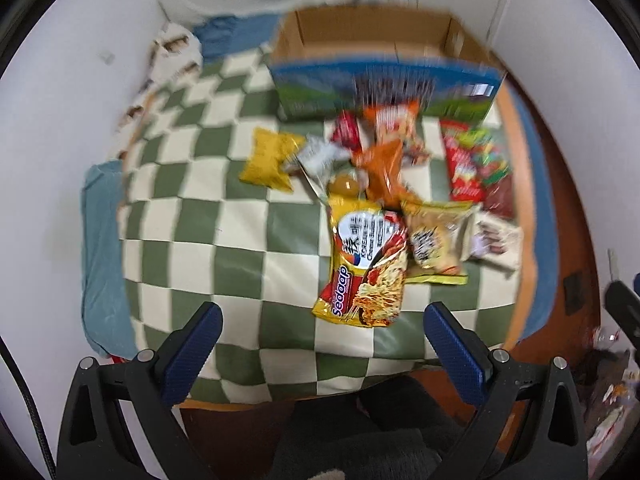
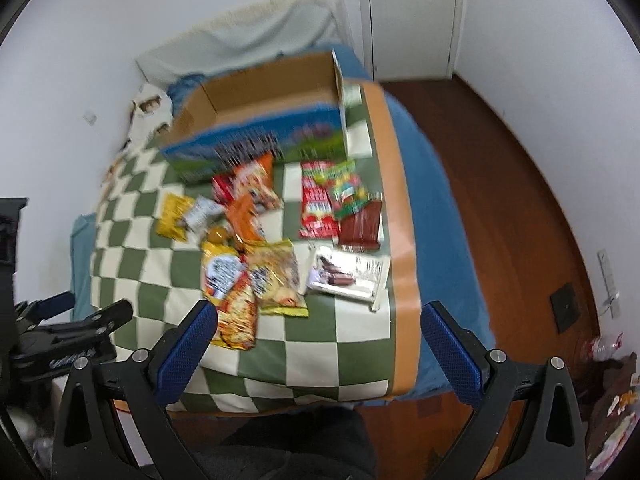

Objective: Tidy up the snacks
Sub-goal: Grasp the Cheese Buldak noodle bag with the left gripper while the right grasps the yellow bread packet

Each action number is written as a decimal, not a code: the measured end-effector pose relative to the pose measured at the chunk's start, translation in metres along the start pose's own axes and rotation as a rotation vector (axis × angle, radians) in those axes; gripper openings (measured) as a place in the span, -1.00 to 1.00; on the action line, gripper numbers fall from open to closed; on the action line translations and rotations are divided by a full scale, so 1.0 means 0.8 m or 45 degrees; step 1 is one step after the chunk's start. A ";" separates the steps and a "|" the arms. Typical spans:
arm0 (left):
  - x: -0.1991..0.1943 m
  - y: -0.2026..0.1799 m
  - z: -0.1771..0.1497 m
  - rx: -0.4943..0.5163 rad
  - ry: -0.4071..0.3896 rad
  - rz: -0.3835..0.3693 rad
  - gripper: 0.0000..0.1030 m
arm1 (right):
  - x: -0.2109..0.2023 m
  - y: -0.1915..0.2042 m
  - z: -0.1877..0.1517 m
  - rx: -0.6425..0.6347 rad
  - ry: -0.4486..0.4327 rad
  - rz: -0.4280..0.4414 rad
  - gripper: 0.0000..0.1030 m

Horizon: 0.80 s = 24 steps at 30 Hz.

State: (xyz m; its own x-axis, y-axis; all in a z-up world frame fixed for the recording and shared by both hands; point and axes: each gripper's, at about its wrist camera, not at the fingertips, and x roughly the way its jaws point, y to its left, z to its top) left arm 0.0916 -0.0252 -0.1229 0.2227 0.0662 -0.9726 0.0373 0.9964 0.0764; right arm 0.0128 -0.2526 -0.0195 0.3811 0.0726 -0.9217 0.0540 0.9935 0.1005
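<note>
- Plainly, the snacks lie heaped on the bed's checkered blanket (image 1: 192, 240), just before the open cardboard box (image 1: 372, 40); nothing looks packed yet.
- Risk: overlapping slippery packets, such as the noodle packet (image 1: 366, 268), may drag neighbours or slip from a shallow pinch.
- Left gripper (image 1: 322, 334): fingers spread wide, holding nothing, touching nothing.
- Right gripper (image 2: 318, 332): likewise wide open and empty, hovering near the bed's end.

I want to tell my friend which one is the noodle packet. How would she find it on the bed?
Start at the open cardboard box at the far end of the green-and-cream checkered blanket, then follow the snack pile toward the near edge. The nearest packet is the noodle packet, lying flat. It alone is yellow and red with a noodle picture and "Sedaap" printed on it.
</note>
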 end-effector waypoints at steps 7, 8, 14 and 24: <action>0.155 -0.036 0.027 0.031 0.254 -0.098 1.00 | 0.122 -0.029 -0.006 0.055 0.183 0.052 0.92; 0.172 -0.042 0.029 0.039 0.270 -0.109 1.00 | 0.134 -0.028 -0.007 0.051 0.195 0.054 0.91; 0.239 -0.056 0.025 0.071 0.343 -0.119 0.57 | 0.190 -0.026 -0.016 0.035 0.273 0.083 0.83; 0.225 0.032 -0.004 -0.125 0.251 -0.036 0.52 | 0.240 0.019 -0.003 -0.014 0.332 0.201 0.75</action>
State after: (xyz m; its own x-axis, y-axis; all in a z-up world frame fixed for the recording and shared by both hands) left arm 0.1294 0.0127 -0.2968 0.0275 0.0377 -0.9989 -0.0563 0.9978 0.0361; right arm 0.0842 -0.2234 -0.1960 0.1338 0.2449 -0.9603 0.0023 0.9689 0.2474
